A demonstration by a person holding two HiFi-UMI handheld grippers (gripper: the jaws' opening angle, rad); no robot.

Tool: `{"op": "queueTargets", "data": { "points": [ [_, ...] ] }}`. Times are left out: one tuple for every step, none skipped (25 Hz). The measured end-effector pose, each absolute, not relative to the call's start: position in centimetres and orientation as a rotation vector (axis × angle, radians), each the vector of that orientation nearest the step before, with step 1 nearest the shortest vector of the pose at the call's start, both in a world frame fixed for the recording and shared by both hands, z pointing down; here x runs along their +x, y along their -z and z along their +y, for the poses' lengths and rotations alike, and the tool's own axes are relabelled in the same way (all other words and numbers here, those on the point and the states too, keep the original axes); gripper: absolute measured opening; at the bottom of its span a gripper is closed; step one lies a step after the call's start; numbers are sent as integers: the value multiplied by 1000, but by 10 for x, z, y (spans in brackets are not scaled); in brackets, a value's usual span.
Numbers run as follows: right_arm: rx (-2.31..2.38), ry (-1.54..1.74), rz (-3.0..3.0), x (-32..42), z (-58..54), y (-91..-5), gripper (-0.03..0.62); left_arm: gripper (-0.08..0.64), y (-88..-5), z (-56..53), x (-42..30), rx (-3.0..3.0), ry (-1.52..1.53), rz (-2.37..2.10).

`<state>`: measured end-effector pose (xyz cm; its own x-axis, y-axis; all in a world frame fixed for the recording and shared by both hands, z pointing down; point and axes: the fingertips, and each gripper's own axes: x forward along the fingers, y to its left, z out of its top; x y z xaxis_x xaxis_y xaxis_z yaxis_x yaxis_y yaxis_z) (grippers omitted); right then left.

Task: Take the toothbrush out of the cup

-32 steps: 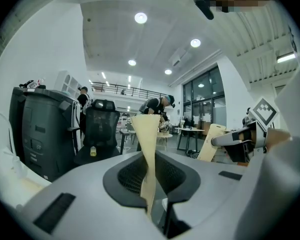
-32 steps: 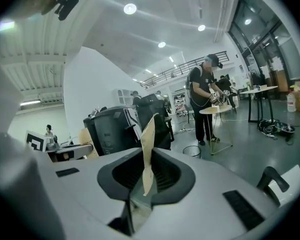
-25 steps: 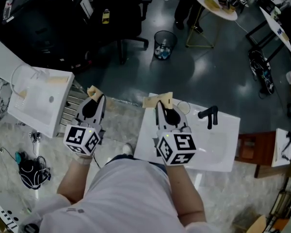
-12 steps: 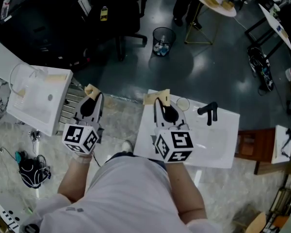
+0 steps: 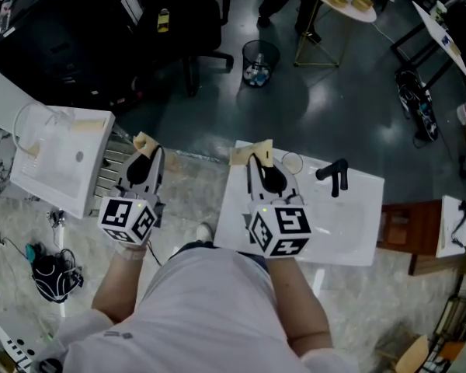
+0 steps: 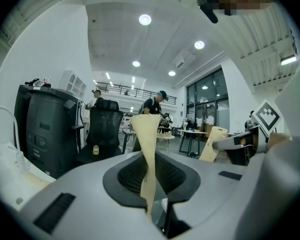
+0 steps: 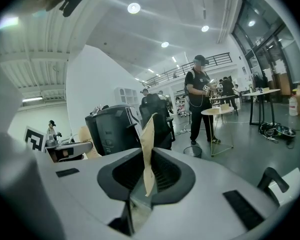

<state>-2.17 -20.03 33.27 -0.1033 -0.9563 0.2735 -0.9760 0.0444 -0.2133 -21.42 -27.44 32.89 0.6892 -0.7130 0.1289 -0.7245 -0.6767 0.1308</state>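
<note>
Down on the head view, we hold both grippers over the near edge of a white sink (image 5: 357,235), with its black faucet (image 5: 334,179) at the far right. A small clear round rim just left of the faucet looks to us like the cup (image 5: 293,163). It is too small to tell whether the toothbrush stands in it, and we cannot make the brush out. The right gripper (image 5: 252,154) has its tips just left of that rim and apart from it. The left gripper (image 5: 145,143) hangs off the sink's left side, over the floor.

We judge a toothbrush to be light, stiff and thin, with a smooth handle that could slip or swivel between flat pads. The place to take it is the upper handle, above the cup's rim, pinched squarely across. The cup is light as well and may tip if the brush drags on its wall.

Through the left gripper view, the tan pads (image 6: 146,134) lie together with nothing between them. They touch nothing, and only the open room lies beyond.

Through the right gripper view, the pads (image 7: 147,144) are likewise pressed together and empty. The faucet shows low at the right. Neither cup nor toothbrush appears ahead of the jaws.
</note>
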Motion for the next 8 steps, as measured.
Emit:
{"op": "queueTargets", "data": {
  "points": [
    [2064,-537,-2228,-21,-200,-333,52,51,-330,-274,-214,2725,-98,-1170],
    [2064,-537,-2228,-21,-199,-333,52,51,-331,-274,-214,2723,-95,-1168],
    [2065,-537,-2228,-20,-199,-333,52,51,-331,-273,-213,2723,-93,-1164],
    [2066,-537,-2227,-19,-198,-333,54,51,-331,-273,-211,2725,-93,-1159],
    [2068,-538,-2226,-18,-198,-333,52,51,-330,-272,-209,2728,-95,-1155],
    [2069,-539,-2225,-16,-198,-333,52,51,-330,-272,-208,2730,-97,-1151],
    [2071,-540,-2224,-16,-198,-334,52,51,-330,-272,-206,2731,-99,-1148],
    [2072,-542,-2223,-15,-199,-334,52,51,-330,-271,-205,2732,-101,-1144]
  ]
}}
